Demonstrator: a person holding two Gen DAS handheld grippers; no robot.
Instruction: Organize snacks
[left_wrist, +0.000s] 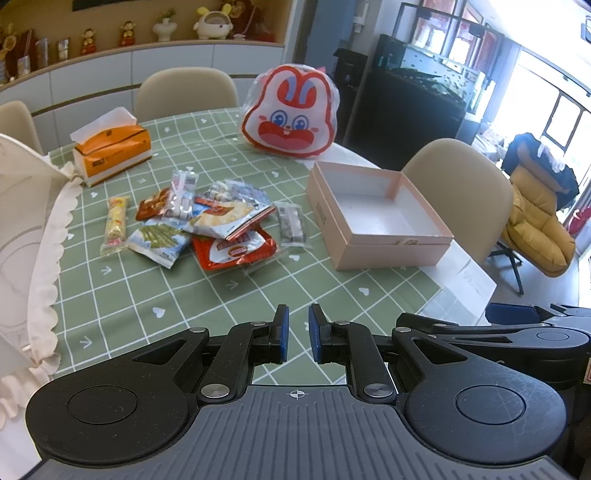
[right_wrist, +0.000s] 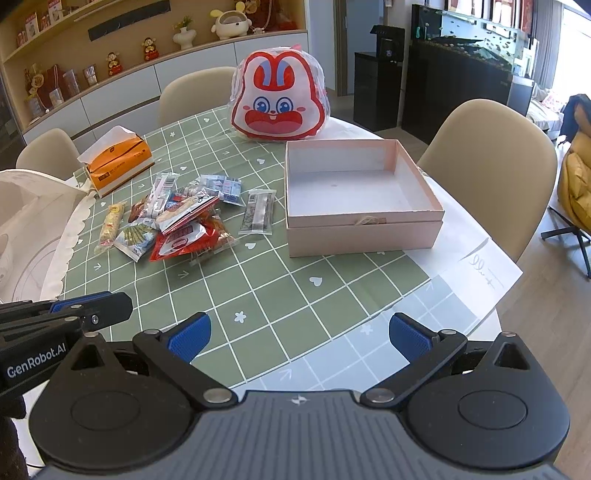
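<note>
A pile of several snack packets (left_wrist: 207, 225) (right_wrist: 177, 218) lies on the green checked tablecloth (left_wrist: 184, 295), left of an open, empty pink box (left_wrist: 391, 253) (right_wrist: 365, 236). One clear packet (right_wrist: 258, 212) lies apart, between the pile and the box. My left gripper (left_wrist: 298, 314) hovers over the near part of the table, its blue pads nearly together with nothing between them. My right gripper (right_wrist: 299, 325) hangs beside it, nearer the box, jaws wide apart and empty. Both stand well short of the snacks.
A rabbit-face bag (left_wrist: 291, 114) (right_wrist: 279, 99) stands at the table's far edge behind the box. An orange tissue box (left_wrist: 110, 151) sits at the far left. A white frilled cover (left_wrist: 29, 221) fills the left edge. Beige chairs (right_wrist: 491, 162) ring the table.
</note>
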